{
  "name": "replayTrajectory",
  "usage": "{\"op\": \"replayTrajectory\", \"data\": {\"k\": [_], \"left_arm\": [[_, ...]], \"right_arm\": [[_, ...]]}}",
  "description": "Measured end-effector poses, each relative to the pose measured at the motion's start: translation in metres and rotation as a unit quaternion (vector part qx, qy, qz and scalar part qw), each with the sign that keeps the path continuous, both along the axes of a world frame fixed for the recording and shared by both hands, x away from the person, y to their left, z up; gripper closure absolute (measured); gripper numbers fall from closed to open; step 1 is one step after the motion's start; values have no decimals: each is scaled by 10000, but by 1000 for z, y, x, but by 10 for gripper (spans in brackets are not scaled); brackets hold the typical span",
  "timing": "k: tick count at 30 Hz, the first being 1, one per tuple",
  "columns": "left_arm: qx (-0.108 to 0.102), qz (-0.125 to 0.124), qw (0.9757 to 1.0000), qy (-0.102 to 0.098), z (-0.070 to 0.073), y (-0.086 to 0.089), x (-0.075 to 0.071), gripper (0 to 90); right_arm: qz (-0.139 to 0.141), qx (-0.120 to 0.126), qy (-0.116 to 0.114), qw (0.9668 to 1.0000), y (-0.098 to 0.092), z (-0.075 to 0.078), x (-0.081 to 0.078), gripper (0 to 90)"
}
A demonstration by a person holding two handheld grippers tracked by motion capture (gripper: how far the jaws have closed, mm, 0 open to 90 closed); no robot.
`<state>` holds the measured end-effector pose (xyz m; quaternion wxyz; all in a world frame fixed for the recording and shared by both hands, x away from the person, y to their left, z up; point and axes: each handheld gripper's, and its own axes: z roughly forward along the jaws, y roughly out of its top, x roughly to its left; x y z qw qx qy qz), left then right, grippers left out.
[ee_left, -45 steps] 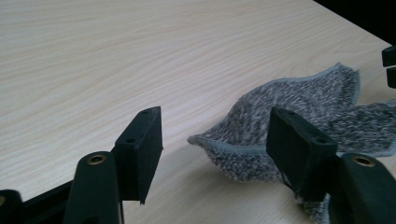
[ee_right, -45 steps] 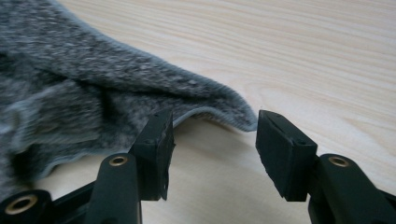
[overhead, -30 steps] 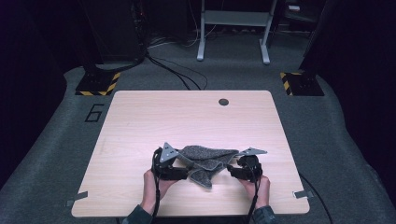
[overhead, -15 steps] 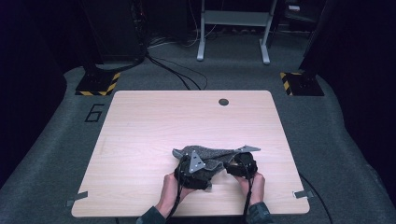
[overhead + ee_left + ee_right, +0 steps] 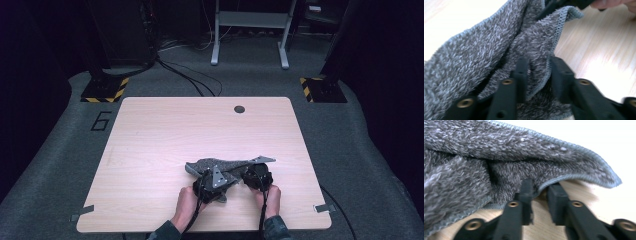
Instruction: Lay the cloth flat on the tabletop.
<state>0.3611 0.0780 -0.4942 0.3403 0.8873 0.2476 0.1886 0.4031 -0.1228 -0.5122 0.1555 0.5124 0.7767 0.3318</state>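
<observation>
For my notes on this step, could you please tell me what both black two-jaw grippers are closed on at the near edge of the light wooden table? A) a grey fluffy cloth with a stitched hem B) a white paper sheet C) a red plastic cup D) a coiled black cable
A: the grey fluffy cloth with a stitched hem sits pinched in the jaws of the left gripper and the right gripper, whose jaws have just been closing.

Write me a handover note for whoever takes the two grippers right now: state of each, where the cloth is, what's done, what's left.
Left gripper: jaws just closing, a fold of the grey cloth pinched between them.
Right gripper: jaws just closing on the cloth's hem.
Cloth: bunched on the table, near its front edge, between both grippers.
Done: both ends gripped, drawn together.
Left: probably finishing the fold and laying it flat.
</observation>
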Motion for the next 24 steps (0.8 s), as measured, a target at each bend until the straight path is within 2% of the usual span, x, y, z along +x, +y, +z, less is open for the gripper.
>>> {"op": "replayTrajectory", "data": {"k": [2, 3, 4, 6, 9, 11, 12, 14, 15, 16, 17, 19, 24], "left_arm": [[13, -10, 10000, 15, -1, 1, 1, 788], [-19, 2, 10000, 76, -2, 5, 2, 817], [-19, 2, 10000, 76, -2, 5, 2, 832], [-194, 25, 9998, 106, -1, 10, 3, 844], [-462, 116, 9988, 65, 8, 21, 3, 848], [-504, 138, 9986, 32, 10, 25, 3, 849], [-685, 220, 9974, 69, 15, 33, 4, 849], [-739, 241, 9970, 52, 17, 36, 4, 849], [-937, 348, 9950, 59, 20, 44, 5, 849], [-937, 348, 9950, 59, 20, 44, 5, 849], [-1029, 385, 9939, 58, 25, 52, 5, 849], [-1082, 414, 9933, 52, 26, 56, 6, 849], [-1175, 499, 9918, 74, 28, 73, 7, 849]], "right_arm": [[-7, 24, 35, 10000, 0, 0, -1, 788], [76, 9, -23, 10000, -1, 0, 0, 844], [76, 9, -23, 10000, -1, 0, 0, 844], [65, 25, -57, 10000, -2, 0, 0, 874], [95, -4, -113, 9999, -3, 2, -1, 878], [88, 2, -141, 9999, -5, 4, -1, 880], [66, 2, -160, 9999, -6, 6, -2, 881], [81, -29, -245, 9997, -9, 8, -1, 881], [82, -40, -230, 9997, -10, 10, -1, 881], [82, -40, -230, 9997, -10, 10, -1, 881], [82, -48, -303, 9995, -14, 13, 0, 881], [3, -12, -253, 9997, -14, 15, 0, 881], [70, -157, -341, 9993, -20, 20, 3, 881]]}}
